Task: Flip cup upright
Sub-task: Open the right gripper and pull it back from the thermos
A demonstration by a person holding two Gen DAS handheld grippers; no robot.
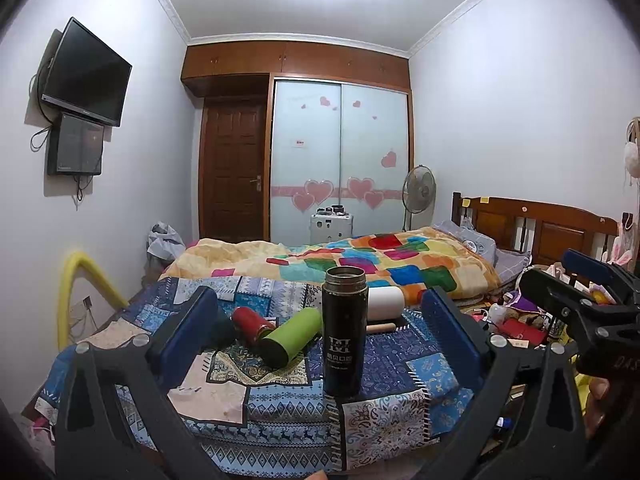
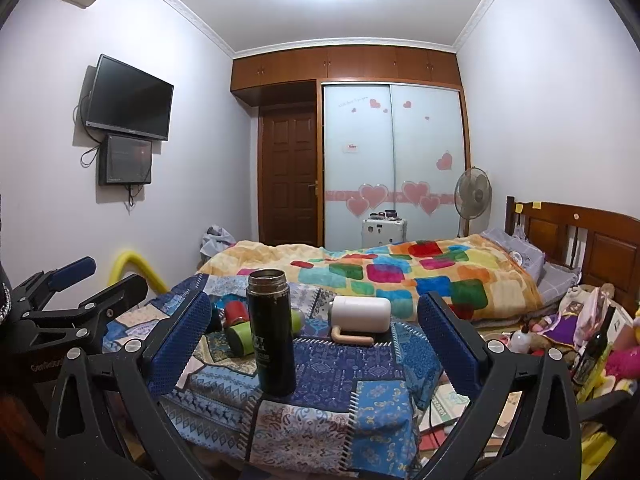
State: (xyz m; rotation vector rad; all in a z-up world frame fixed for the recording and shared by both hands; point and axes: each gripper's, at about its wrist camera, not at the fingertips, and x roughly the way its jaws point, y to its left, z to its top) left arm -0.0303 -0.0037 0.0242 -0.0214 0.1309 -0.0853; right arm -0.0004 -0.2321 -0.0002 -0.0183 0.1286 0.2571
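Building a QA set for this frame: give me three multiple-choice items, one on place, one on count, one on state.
1. Where does the black flask stand relative to the green cup?
A. Nearer the cameras, to the right of it
B. Behind it, by the blanket
C. Stacked on top of it

2. How many cups lie on their sides on the patchwork cloth?
A. One
B. Three
C. Five

3. What state are the two grippers in?
A. Both shut on cups
B. Left shut, right open
C. Both open, holding nothing

Answers: A, the flask stands in front with the green cup lying left of it. B, the green cup, red cup and white cup all lie flat. C, the left gripper and right gripper show wide, empty gaps between the pads.
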